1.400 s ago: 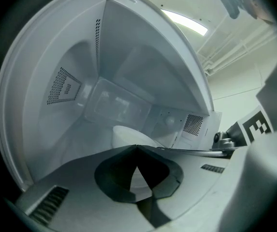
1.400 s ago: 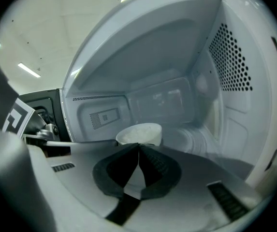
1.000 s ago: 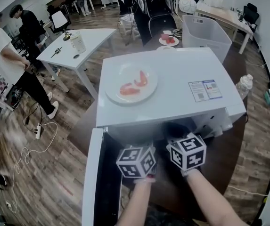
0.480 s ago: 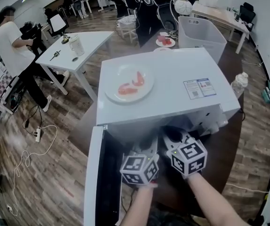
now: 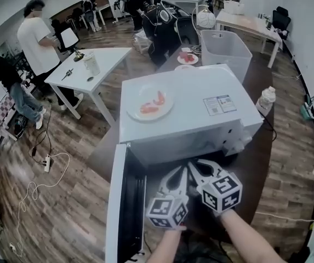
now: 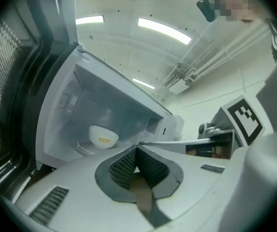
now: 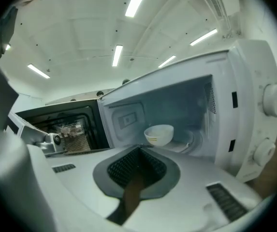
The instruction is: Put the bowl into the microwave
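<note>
Bowl [image 7: 159,134], white and upright, sits inside the open microwave [image 5: 200,122]. Yellow print on its side is too small to read. In the head view the cavity lies hidden under the microwave's top, so the bowl cannot be seen there. Both grippers hover just outside the opening, at 6 o'clock from it. Left gripper [image 6: 137,148] has its jaws pressed together with nothing between them. Right gripper [image 7: 139,150] is likewise closed and empty. Door [image 5: 125,201] stands open at 9 o'clock from the grippers, its lower end cut off by the frame. A plate [image 5: 150,103] of red food, hard to identify, rests on the microwave's top at 11 o'clock.
</note>
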Motion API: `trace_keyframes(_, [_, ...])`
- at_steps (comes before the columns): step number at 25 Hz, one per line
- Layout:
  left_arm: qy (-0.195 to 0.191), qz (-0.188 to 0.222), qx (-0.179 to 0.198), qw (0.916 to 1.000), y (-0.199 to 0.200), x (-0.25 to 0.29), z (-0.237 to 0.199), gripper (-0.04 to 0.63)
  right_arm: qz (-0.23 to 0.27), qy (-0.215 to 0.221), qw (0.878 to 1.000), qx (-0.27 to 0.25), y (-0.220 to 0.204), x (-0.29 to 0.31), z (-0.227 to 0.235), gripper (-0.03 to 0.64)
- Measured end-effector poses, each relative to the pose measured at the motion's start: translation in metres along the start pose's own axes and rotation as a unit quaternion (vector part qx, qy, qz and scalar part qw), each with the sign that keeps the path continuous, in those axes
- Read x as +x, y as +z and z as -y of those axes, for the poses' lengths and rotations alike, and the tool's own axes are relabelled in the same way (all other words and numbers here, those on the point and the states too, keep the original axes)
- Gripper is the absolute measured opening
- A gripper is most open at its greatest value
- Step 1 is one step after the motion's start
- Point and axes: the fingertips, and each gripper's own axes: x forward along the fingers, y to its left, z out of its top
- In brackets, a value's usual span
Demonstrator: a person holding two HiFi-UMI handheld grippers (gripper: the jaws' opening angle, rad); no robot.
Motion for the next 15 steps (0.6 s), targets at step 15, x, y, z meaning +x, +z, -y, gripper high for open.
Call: trace_keyframes(15, [0.020,-0.003,-0.008,0.9998,-0.018,-0.114,0.086,0.000,-0.023,0.048,0.999,-0.011,-0.029,-0.125,-0.083,0.000])
